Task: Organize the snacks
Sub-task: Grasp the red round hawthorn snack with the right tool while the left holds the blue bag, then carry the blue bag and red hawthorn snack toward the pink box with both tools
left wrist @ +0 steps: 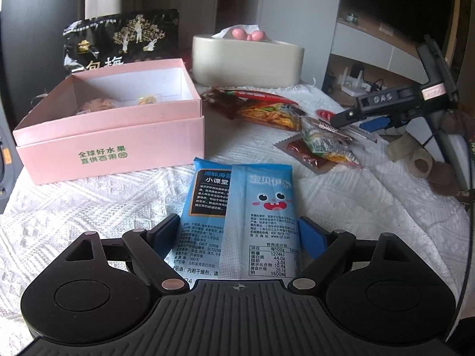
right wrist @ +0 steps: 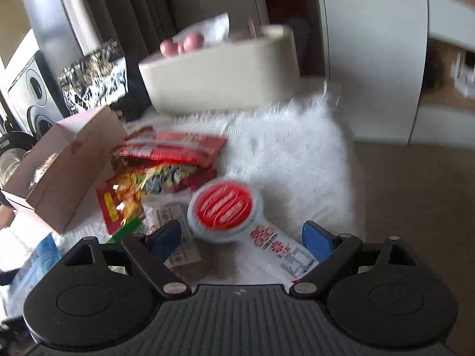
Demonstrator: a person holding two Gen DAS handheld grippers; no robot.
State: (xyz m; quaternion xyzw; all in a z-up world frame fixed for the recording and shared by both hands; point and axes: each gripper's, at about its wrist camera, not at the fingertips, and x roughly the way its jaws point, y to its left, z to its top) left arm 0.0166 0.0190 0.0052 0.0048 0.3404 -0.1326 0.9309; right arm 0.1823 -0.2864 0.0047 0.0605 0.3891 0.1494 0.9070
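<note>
Left claw (left wrist: pixel 237 231) spread wide, released; the blue seaweed snack packet (left wrist: pixel 242 207) lies flat between its blue fingers (left wrist: pixel 166 234), back side up, and whether the pads touch it I cannot tell. Packet's long axis runs along the claw's pointing line, top end toward the pink box. Print readable: "小课堂", a nutrition table with "1274kJ", "www.lyf.com", cartoon face with a red mouth.

Open pink cardboard box (left wrist: pixel 112 136) sits beyond and left on the white textured cloth surface (left wrist: pixel 89 201), green print "全球好水果" on its front wall; a few wrapped items lie inside, blurred. Black plum bag (left wrist: pixel 121 38) stands behind the box. Cream oval tissue holder (left wrist: pixel 246 59) with pink knobs on top sits behind, right of the box. A pile of red and green snack packets (left wrist: pixel 267 109) lies between holder and right claw (left wrist: pixel 350 121).

Right wrist view is motion-blurred. Right claw (right wrist: pixel 242 234) spread wide, grasping nothing; the white packet with a round red-printed head (right wrist: pixel 225 210) lies on the cloth between its fingers, long axis slanting toward the lower right. Red packets (right wrist: pixel 172 148) are just beyond, left.
</note>
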